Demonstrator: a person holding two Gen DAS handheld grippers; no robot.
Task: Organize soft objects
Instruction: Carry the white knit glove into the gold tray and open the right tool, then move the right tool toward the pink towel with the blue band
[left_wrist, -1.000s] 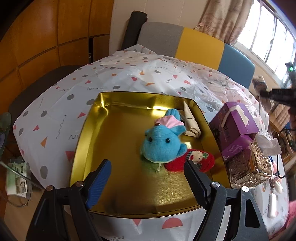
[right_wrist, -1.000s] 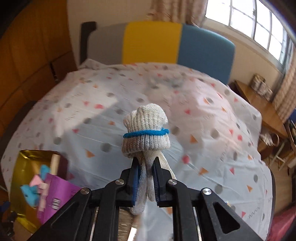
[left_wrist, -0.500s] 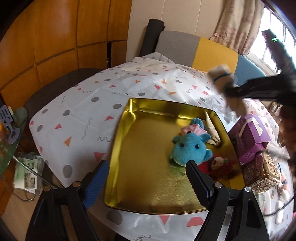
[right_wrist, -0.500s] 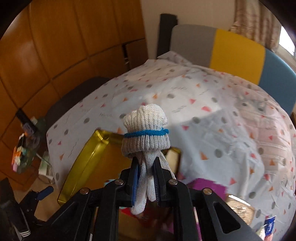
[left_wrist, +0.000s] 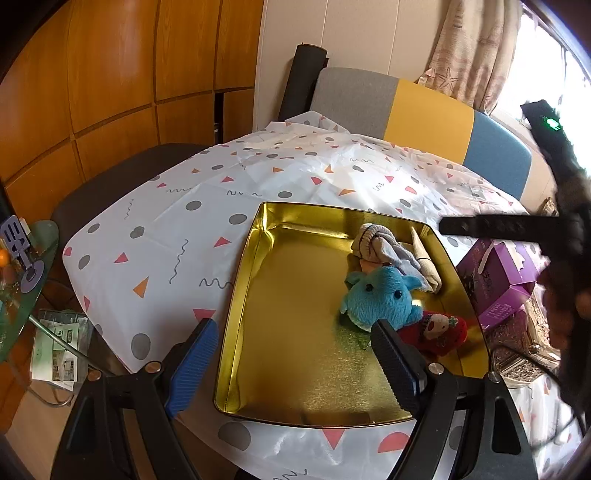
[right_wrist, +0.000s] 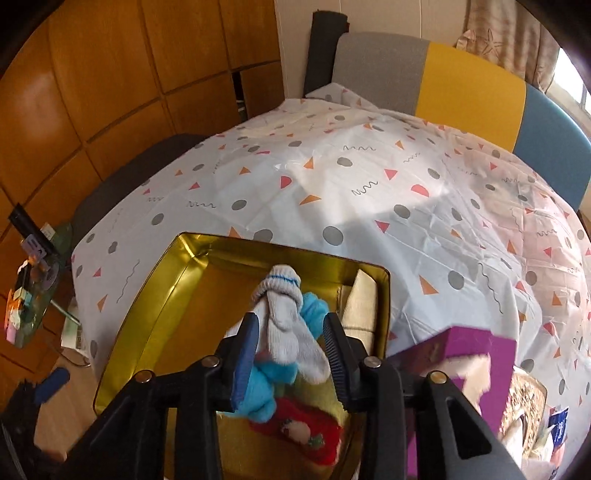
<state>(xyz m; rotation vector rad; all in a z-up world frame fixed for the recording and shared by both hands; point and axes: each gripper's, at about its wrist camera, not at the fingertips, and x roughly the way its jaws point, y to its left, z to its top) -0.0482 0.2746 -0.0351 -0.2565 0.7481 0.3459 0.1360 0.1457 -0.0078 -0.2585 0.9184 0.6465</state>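
Observation:
A gold tin tray (left_wrist: 280, 332) sits on the patterned tablecloth. In it lie a blue plush toy (left_wrist: 384, 295), a red plush toy (left_wrist: 439, 330), a beige cloth (left_wrist: 424, 258) and a grey-white rolled glove with a blue band (left_wrist: 376, 243), which rests on the blue plush. My left gripper (left_wrist: 291, 365) is open and empty over the tray's near left edge. My right gripper (right_wrist: 291, 354) is open just above the glove (right_wrist: 284, 306), over the tray (right_wrist: 147, 314); it also shows as a dark arm in the left wrist view (left_wrist: 517, 225).
A purple box (left_wrist: 506, 273) and a glittery jar (left_wrist: 517, 354) stand right of the tray. A grey, yellow and blue chair back (left_wrist: 417, 110) is behind the table. A glass side table (left_wrist: 22, 280) stands at far left.
My right gripper carried the glove over the tray, opened, and the glove now lies on the blue plush. The left gripper drew back and left a little.

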